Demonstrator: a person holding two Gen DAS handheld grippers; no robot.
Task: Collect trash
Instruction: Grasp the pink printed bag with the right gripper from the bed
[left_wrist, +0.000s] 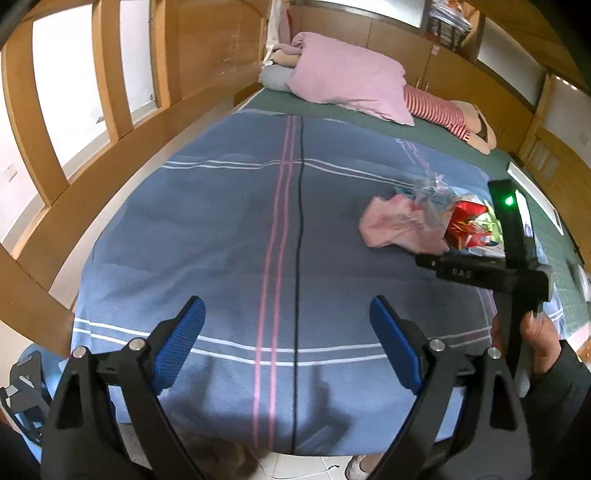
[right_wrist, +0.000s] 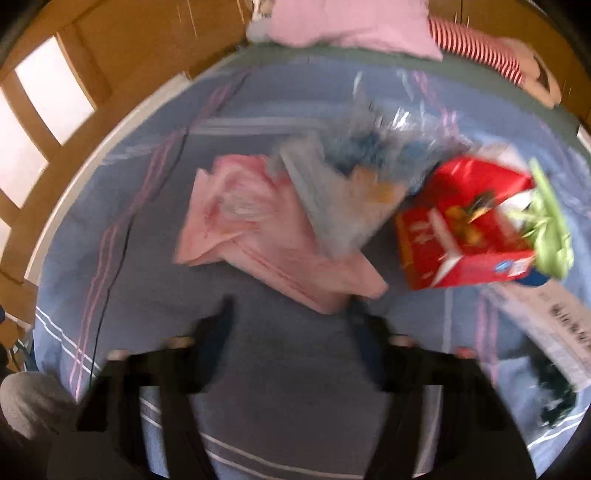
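A heap of trash lies on the blue striped bed cover (left_wrist: 221, 240): a pink plastic bag (right_wrist: 258, 229), crumpled clear wrap (right_wrist: 354, 184), a red carton (right_wrist: 461, 236) and a green wrapper (right_wrist: 550, 236). In the left wrist view the pink bag (left_wrist: 399, 225) and red carton (left_wrist: 467, 225) sit far right. My left gripper (left_wrist: 288, 332) is open over bare cover, left of the heap, with nothing between its blue pads. My right gripper (right_wrist: 291, 325) is blurred; its fingers stand apart just short of the pink bag's near corner, with nothing between them. Its black body (left_wrist: 508, 236) is held by a hand (left_wrist: 539, 339).
A pink pillow (left_wrist: 347, 81) and a striped doll (left_wrist: 439, 110) lie at the head of the bed. A wooden frame (left_wrist: 110, 166) runs along the left side. Printed white paper (right_wrist: 561, 325) lies right of the heap. A blue stool (left_wrist: 26, 387) stands on the floor at lower left.
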